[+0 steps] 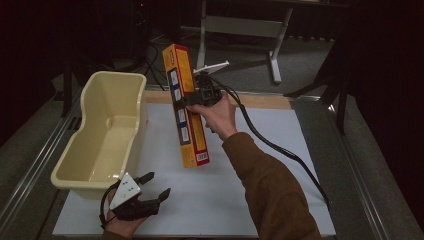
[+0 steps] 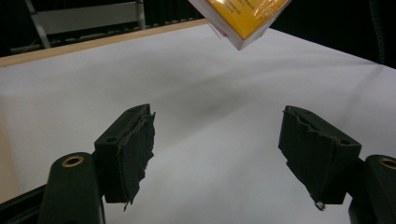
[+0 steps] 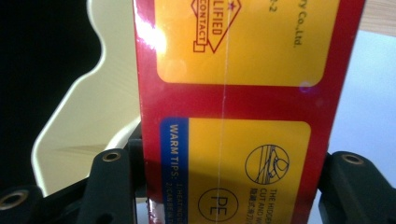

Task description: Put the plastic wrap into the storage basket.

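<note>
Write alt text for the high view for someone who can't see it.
A person's right tongs grip a long yellow and red box, held tilted in the air above a white table mat. A cream plastic tub sits at the mat's left edge, and the left tongs rest open near the tub's front corner.

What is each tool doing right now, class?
Left tool: open, empty, low over the white table.
Right tool: closed on the long yellow box, held up.
</note>
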Demonstrator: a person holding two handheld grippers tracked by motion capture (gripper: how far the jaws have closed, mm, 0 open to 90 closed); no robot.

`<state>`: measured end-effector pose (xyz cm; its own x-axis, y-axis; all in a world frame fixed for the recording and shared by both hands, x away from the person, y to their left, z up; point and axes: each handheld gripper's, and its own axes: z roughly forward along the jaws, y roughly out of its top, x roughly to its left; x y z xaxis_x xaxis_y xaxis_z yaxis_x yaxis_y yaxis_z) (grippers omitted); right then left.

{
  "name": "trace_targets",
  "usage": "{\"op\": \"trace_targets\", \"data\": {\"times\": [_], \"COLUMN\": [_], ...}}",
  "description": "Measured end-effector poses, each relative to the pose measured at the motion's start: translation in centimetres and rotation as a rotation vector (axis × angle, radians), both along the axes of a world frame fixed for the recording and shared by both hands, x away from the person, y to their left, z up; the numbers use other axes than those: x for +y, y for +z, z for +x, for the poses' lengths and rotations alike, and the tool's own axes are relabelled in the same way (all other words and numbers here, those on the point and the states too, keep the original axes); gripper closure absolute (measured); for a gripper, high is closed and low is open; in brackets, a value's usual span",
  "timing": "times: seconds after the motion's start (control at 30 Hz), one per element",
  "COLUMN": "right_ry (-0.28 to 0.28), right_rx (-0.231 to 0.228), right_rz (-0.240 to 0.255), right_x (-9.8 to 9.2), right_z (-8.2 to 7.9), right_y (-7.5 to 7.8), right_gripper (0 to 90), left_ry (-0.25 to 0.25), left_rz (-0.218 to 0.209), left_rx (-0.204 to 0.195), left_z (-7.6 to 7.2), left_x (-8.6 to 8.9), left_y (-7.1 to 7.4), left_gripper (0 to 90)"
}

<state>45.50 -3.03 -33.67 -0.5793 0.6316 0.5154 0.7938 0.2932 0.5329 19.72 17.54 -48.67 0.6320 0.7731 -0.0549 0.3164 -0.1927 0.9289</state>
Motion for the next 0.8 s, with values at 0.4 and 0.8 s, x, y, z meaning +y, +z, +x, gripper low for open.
{"op": "trace_targets", "data": {"times": [0.4,0.8], "right_ry": [0.005,-0.025], "right_rx": [0.053,0.116], "right_rz": [0.121,0.216], "right_x": [2.2,3.3], "right_z": [0.3,0.5], "right_y": [1.0,0.6], "right_gripper": [41.8,41.7], "left_ry": [0.0,-0.011], "left_rz": [-0.012,-0.001], "left_rx": [0.001,0.001], "left_z": [0.1,0.2], "left_x": [0.1,-0.5], "left_y": [0.0,-0.2], "left_gripper": [26.4,26.4]}}
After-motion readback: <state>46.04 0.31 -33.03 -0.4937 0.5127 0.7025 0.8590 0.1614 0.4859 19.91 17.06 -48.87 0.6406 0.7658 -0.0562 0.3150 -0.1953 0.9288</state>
